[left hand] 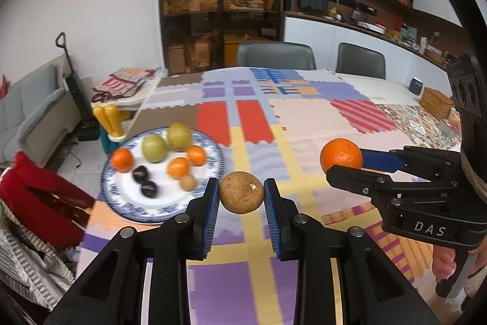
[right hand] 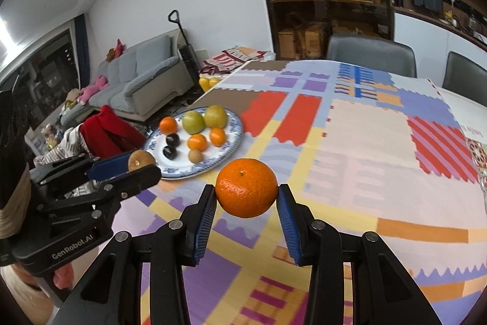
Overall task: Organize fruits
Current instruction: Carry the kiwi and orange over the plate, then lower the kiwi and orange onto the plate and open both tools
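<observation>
- The left gripper point(left hand: 241, 197) has its blue-padded fingers point(left hand: 210, 212) closed on the sides of a brown, rough-skinned round fruit point(left hand: 241, 196), possibly a kiwi. It is held low centre in the left wrist view, clear of the bench point(left hand: 319, 127); the pinch across its middle probably keeps it from rolling out.
- The right gripper point(right hand: 246, 197) likewise has its fingers point(right hand: 204, 218) shut on a mandarin point(right hand: 246, 188), stem dimple facing up, lifted above the patchwork tablecloth point(right hand: 365, 148).
- Seen from the left wrist view, that mandarin sits at right of frame, well apart from the brown fruit, so the two loads do not collide.
- The blue-patterned plate point(left hand: 112, 191) lies at left of both frames, near the bench edge. It already carries two green apples point(left hand: 154, 148), three mandarins point(left hand: 122, 159), two dark plums point(left hand: 149, 188) and a small brown fruit point(left hand: 187, 182), same kinds lying side by side.
- Judging by that grouping, each held fruit is likely headed beside its kind; bare plate shows at the near rim.
</observation>
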`<action>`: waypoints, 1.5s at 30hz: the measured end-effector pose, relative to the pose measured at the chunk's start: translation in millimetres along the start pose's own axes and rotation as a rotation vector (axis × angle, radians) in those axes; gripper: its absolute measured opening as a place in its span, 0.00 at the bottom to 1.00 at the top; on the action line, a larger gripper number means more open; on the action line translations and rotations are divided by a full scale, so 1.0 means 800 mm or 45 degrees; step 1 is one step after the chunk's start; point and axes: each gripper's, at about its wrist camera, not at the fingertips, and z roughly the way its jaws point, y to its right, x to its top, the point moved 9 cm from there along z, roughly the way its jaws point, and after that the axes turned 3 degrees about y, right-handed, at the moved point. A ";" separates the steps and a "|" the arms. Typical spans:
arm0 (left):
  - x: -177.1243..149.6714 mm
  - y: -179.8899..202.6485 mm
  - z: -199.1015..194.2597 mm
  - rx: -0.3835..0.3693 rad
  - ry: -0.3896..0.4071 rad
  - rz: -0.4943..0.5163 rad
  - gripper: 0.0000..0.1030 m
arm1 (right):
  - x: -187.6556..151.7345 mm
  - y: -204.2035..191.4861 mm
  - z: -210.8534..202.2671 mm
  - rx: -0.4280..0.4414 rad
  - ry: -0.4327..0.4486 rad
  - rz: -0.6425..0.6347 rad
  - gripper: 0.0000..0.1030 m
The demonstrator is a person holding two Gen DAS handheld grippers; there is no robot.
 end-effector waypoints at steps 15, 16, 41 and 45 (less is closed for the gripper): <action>-0.015 -0.097 0.000 0.154 0.009 -0.077 0.29 | 0.019 -0.070 0.060 0.074 -0.055 -0.108 0.41; -0.016 -0.102 0.003 0.162 0.003 -0.075 0.29 | 0.020 -0.074 0.067 0.078 -0.064 -0.113 0.41; -0.031 -0.197 0.137 0.193 -0.161 -0.058 0.29 | 0.026 -0.072 0.218 0.025 -0.234 -0.101 0.41; -0.035 -0.200 0.149 0.184 -0.192 -0.060 0.40 | 0.025 -0.070 0.226 0.012 -0.241 -0.105 0.41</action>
